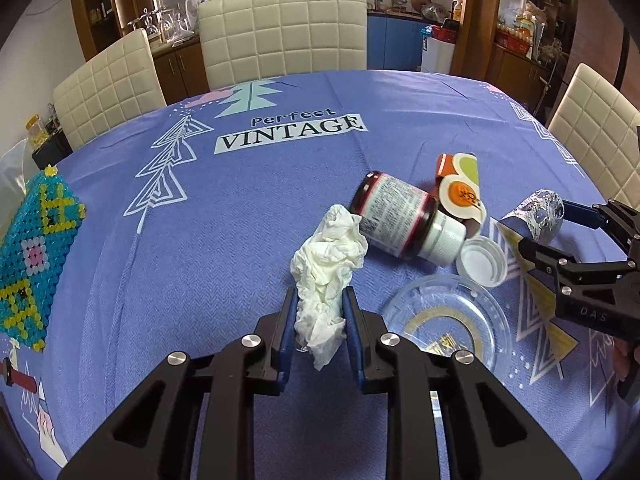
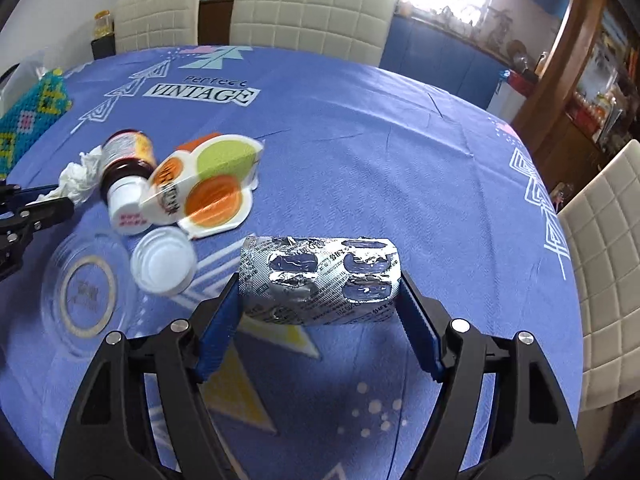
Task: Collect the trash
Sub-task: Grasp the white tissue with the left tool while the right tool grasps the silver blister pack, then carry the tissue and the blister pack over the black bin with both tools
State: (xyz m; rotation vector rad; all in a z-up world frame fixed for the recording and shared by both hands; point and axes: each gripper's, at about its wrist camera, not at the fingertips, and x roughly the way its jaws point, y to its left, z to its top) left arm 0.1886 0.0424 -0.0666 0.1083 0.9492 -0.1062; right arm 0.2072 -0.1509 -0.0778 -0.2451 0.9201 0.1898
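The left gripper (image 1: 320, 312) is pinching the crumpled white tissue (image 1: 326, 276) clear of the blue printed tablecloth (image 1: 200, 240), seemingly to carry it off, while the right gripper (image 2: 320, 304) is bracketing the curled silver foil pill blister (image 2: 320, 280), pads touching its ends.

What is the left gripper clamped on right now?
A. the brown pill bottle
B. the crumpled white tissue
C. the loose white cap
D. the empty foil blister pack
B: in the left wrist view, the left gripper has its blue pads pressed on the crumpled white tissue.
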